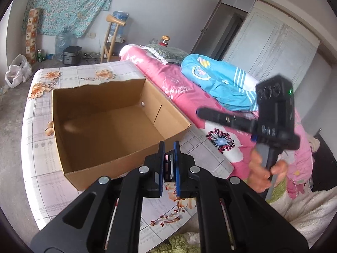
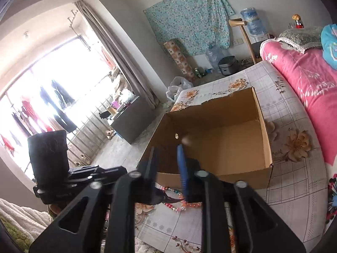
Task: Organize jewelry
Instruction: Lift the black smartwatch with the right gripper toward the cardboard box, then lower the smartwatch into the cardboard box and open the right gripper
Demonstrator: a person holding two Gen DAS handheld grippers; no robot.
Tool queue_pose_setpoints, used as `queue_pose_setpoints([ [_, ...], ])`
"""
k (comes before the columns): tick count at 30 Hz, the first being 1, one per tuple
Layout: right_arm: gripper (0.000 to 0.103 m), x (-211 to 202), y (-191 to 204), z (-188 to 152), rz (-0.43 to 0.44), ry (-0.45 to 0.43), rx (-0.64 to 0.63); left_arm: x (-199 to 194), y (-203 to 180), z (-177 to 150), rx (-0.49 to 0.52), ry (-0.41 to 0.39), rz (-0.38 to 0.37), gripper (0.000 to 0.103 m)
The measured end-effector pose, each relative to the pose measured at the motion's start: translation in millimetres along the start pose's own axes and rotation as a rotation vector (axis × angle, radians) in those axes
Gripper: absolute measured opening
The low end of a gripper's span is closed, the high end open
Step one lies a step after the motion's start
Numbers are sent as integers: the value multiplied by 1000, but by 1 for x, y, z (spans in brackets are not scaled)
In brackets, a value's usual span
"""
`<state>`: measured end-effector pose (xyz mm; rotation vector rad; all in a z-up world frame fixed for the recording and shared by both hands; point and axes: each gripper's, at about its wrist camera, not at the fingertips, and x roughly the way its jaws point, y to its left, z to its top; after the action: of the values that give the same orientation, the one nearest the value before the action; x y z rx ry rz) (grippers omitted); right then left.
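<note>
Left wrist view: left gripper (image 1: 169,147) pinched shut, contents unclear; right gripper (image 2: 168,158) parted over bead bracelet (image 2: 181,202); cardboard box (image 1: 109,126) on floral table (image 1: 42,137), bedroom.

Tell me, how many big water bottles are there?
2: one bottle on the dispenser by the chair, one bottle on the floor under the cloth. More may be hidden.
</note>
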<state>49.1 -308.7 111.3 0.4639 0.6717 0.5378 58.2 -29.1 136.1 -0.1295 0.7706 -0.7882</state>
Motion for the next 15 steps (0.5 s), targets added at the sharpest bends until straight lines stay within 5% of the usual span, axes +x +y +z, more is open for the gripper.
queue_pose_setpoints([
  [8, 80, 2, -11, -59, 55, -20, -41, -16, -21, 41, -12, 5, -33, 7],
  [13, 82, 25, 22, -62, -52, -25, -277, -27, -45, 60, 27, -5, -11, 7],
  [15, 82, 31, 32, -56, -30, -27, -340, -33, -55, 67, 47, -23, -6, 7],
])
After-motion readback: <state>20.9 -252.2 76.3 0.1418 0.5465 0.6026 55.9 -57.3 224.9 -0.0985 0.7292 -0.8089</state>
